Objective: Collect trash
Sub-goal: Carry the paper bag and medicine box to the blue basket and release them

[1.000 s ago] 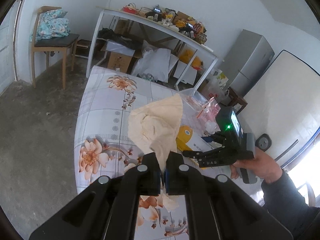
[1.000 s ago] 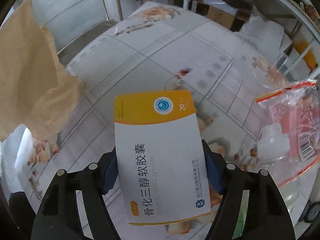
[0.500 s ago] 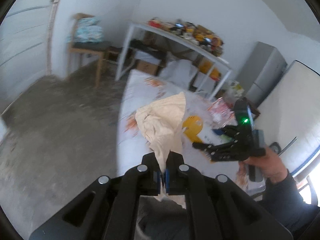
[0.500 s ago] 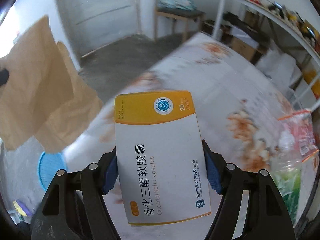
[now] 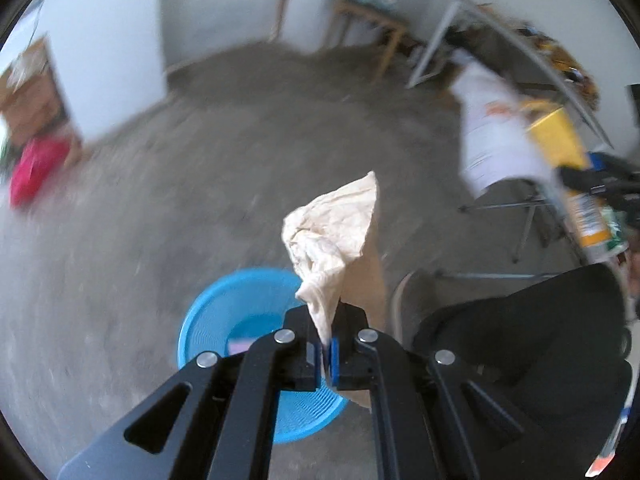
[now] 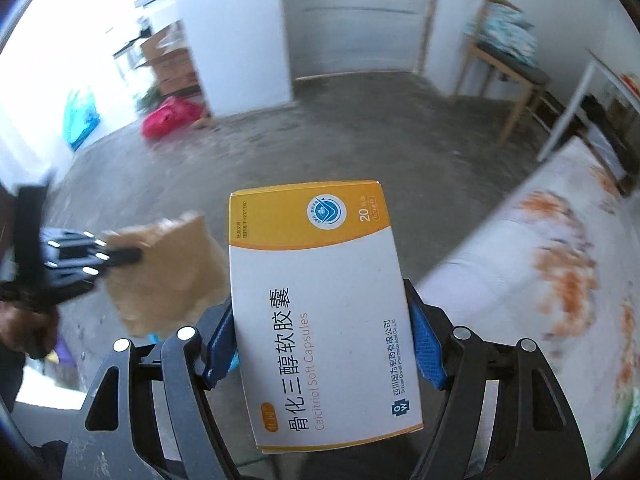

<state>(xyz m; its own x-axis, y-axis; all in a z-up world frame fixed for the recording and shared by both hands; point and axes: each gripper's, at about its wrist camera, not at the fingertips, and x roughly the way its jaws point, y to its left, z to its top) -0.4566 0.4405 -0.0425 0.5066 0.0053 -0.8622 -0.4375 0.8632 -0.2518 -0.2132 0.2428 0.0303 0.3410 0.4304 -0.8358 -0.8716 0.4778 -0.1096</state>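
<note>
My left gripper (image 5: 327, 354) is shut on a crumpled beige paper (image 5: 334, 240), which sticks up from its blue pads. It hangs over a blue plastic basin (image 5: 236, 316) on the concrete floor, with something pale lying inside. My right gripper (image 6: 320, 336) is shut on a white and yellow medicine box (image 6: 320, 304), its blue pads pressing both long sides. In the right wrist view the left gripper (image 6: 120, 256) and its beige paper (image 6: 168, 272) show blurred at the left. In the left wrist view the medicine box (image 5: 516, 144) shows blurred at the upper right.
A table with a floral cloth (image 6: 560, 264) stands at the right. A wooden chair (image 6: 508, 64) and a white metal shelf (image 5: 500, 52) line the far wall. A red bag (image 6: 168, 116) lies on the floor by a doorway. A person's dark-clothed leg (image 5: 520, 340) is beside the basin.
Both grippers have swung away from the table toward the floor, each keeping its item. The blue basin has come into view under the left gripper.
</note>
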